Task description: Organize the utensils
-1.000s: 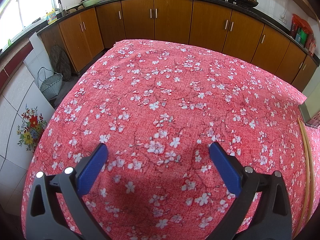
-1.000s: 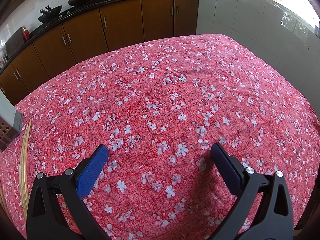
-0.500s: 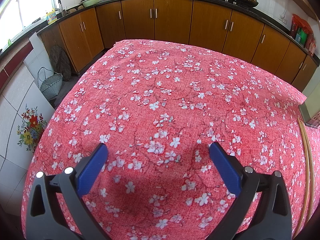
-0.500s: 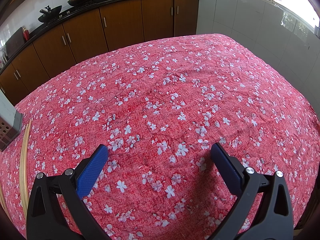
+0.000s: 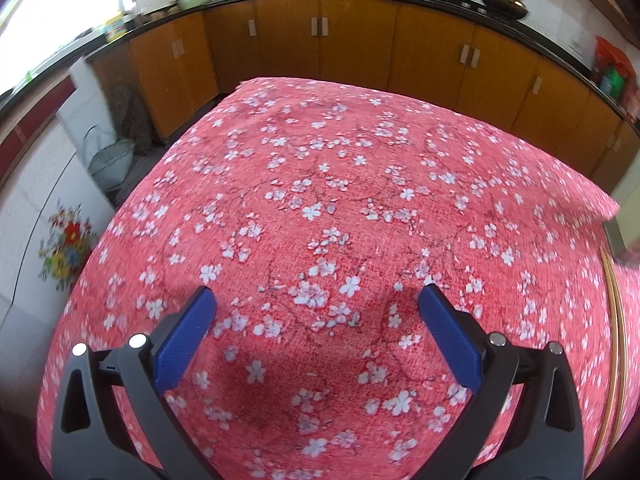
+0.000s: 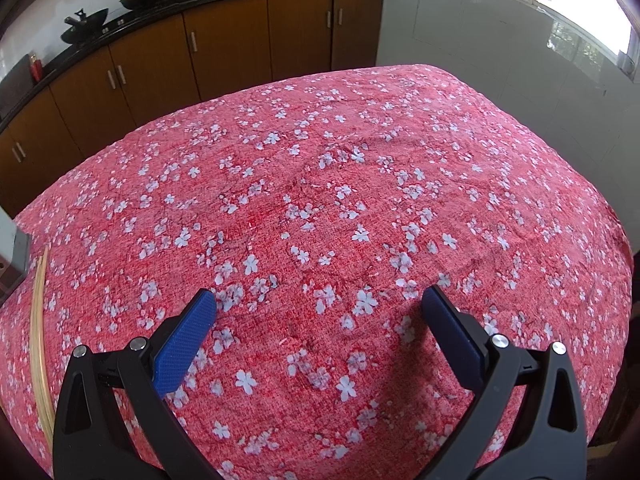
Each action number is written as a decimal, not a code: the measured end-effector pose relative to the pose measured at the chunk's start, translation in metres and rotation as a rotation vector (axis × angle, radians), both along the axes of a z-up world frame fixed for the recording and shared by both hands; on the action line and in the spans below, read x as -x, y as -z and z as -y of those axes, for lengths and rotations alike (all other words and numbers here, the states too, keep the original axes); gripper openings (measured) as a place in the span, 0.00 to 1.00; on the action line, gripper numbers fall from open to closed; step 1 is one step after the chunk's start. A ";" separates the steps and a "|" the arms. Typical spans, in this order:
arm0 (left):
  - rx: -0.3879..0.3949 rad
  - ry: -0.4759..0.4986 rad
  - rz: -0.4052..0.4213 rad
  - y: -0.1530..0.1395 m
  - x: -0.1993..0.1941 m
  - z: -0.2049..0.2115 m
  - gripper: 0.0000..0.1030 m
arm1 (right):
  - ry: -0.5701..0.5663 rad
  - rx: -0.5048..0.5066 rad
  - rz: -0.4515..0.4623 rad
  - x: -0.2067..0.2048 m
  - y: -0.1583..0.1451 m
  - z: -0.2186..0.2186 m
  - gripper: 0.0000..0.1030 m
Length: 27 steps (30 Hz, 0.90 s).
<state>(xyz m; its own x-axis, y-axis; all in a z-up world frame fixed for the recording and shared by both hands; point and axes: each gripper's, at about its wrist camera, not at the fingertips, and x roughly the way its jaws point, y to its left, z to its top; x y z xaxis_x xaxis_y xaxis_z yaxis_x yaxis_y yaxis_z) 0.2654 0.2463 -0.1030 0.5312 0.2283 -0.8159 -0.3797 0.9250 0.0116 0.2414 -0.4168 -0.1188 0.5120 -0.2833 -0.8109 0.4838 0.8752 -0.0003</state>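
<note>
Kitchen table, start of the job: my left gripper [image 5: 316,300] hung over the red blossom-print tablecloth [image 5: 360,184] with its blue pads [image 5: 186,336] spread wide and nothing between them. My right gripper [image 6: 318,302] was the same, fingers far apart and empty above bare cloth.

The utensils I was to organize lay at the margins of both views. A pair of pale wooden chopsticks [image 6: 39,320] stretched along the cloth at the far left of the right-hand view, well apart from that gripper; the same chopsticks showed as thin strips at the far right of the left-hand view [image 5: 614,320]. Just beyond their far ends sat the corner of a grey holder [image 6: 18,256], mostly cut off by the frame, so I could not tell what it contained.

By my reading, nothing had been sorted: the chopsticks lay loose on the table, neither gripper touched them, and the whole task of lifting them and placing them in the holder remained.
</note>
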 end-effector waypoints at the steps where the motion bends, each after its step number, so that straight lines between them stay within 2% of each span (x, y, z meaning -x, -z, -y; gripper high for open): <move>1: -0.001 -0.025 0.000 0.000 0.002 0.003 0.96 | 0.002 0.003 -0.003 0.000 0.000 -0.001 0.98; 3: 0.018 -0.012 -0.004 -0.003 0.007 0.012 0.96 | -0.024 -0.013 -0.012 0.005 -0.007 -0.005 0.98; 4: 0.023 0.019 0.037 -0.010 0.016 0.023 0.96 | -0.041 -0.007 -0.013 0.010 -0.014 -0.015 0.98; 6: -0.007 0.060 0.109 -0.026 0.032 0.042 0.96 | -0.096 0.040 0.044 0.030 -0.032 -0.037 0.98; 9: -0.036 0.153 0.206 -0.058 0.061 0.085 0.96 | -0.216 0.119 0.190 0.076 -0.070 -0.090 0.98; 11: -0.050 0.199 0.264 -0.077 0.085 0.115 0.96 | -0.284 0.124 0.264 0.102 -0.088 -0.115 0.98; 14: -0.129 0.197 0.368 -0.102 0.118 0.152 0.96 | -0.329 0.159 0.436 0.145 -0.113 -0.149 0.98; 17: -0.123 0.228 0.466 -0.124 0.145 0.178 0.96 | -0.376 0.204 0.539 0.173 -0.126 -0.172 0.98; 20: -0.124 0.266 0.514 -0.131 0.164 0.197 0.96 | -0.415 0.209 0.533 0.182 -0.130 -0.186 0.98; 22: -0.129 0.291 0.516 -0.127 0.170 0.207 0.96 | -0.440 0.192 0.506 0.184 -0.125 -0.191 0.98; 25: -0.106 0.327 0.457 -0.109 0.168 0.218 0.96 | -0.470 0.150 0.427 0.181 -0.108 -0.192 0.98; 27: -0.081 0.348 0.427 -0.095 0.166 0.221 0.96 | -0.483 0.138 0.385 0.178 -0.096 -0.190 0.88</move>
<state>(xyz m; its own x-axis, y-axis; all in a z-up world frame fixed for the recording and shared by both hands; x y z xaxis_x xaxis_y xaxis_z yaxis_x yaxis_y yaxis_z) 0.0990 0.0255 -0.0076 0.8660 0.0330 -0.4989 -0.0382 0.9993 -0.0003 0.0633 -0.2268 -0.0223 0.8563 -0.0359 -0.5153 0.0219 0.9992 -0.0334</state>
